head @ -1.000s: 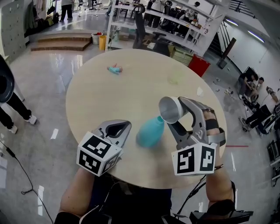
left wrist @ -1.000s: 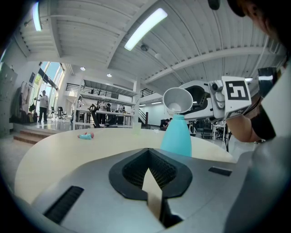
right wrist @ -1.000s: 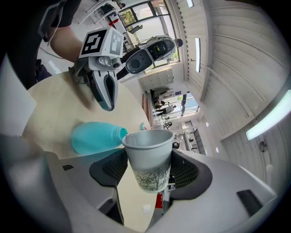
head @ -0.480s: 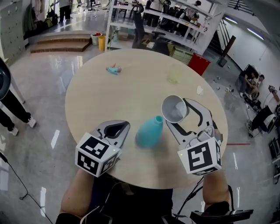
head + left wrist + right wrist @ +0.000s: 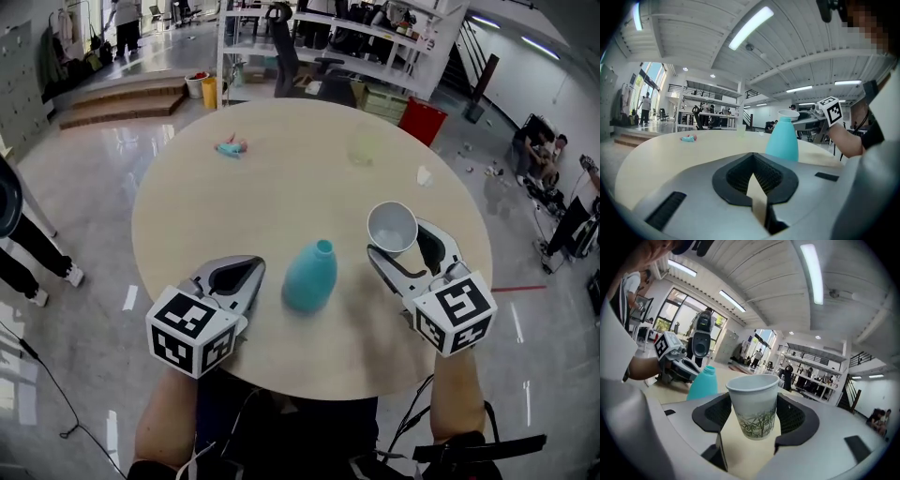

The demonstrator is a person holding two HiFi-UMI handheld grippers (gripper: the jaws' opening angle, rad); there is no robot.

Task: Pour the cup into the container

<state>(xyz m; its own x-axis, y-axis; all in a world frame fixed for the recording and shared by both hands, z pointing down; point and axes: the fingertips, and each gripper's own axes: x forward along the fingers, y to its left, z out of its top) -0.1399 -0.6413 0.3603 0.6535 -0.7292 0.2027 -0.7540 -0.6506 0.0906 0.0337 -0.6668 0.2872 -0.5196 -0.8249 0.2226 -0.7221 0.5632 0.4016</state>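
On the near part of the round beige table (image 5: pixel 281 178) stands a teal bottle-shaped plastic container (image 5: pixel 309 277), upright. Just right of it, the right gripper (image 5: pixel 398 242) is clamped on a white paper cup with green bamboo print (image 5: pixel 392 225), held upright. The left gripper (image 5: pixel 244 272), its jaws together with nothing between them, is near left of the container.
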